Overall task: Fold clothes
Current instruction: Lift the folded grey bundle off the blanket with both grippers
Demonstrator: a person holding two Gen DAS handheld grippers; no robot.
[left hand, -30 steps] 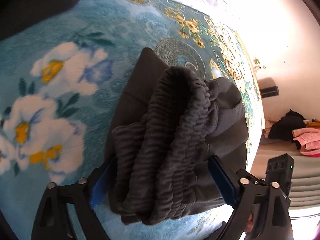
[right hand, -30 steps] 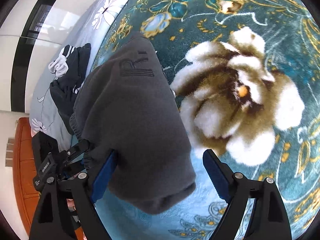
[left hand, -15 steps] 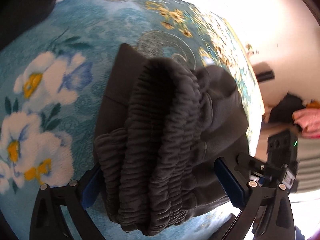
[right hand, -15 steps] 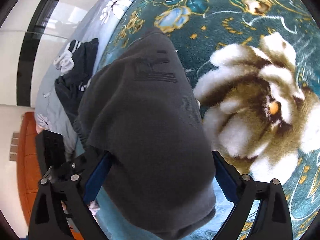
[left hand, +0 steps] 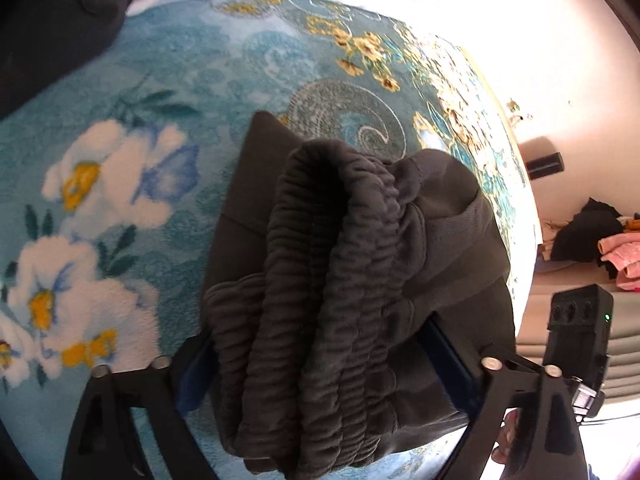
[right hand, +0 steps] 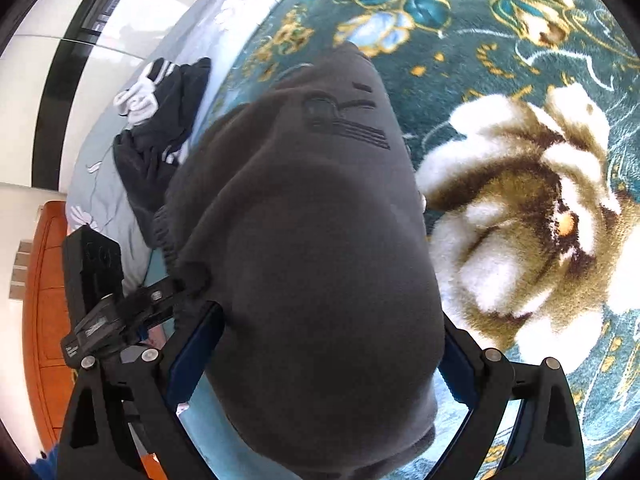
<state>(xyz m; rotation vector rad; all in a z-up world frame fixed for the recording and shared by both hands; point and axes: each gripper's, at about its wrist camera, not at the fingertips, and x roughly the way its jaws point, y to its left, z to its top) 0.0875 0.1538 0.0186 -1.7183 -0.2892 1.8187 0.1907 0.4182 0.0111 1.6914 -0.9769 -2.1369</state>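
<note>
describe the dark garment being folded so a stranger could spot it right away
Start at the teal floral blanket covering the bed. On it lies the charcoal sweatpants, with both tongs at them. Unlike the black-and-white clothes pile at the bed's edge, they have a ruched elastic waistband and a tone-on-tone raised logo.

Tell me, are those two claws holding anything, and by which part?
Yes: the left gripper clamps the dark trousers at the bunched waistband; the right gripper grips their smooth folded end.

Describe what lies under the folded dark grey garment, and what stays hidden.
Under the grey garment lies a teal floral blanket, visible all round it. The blanket directly beneath is covered, as are the garment's inner folded layers.
</note>
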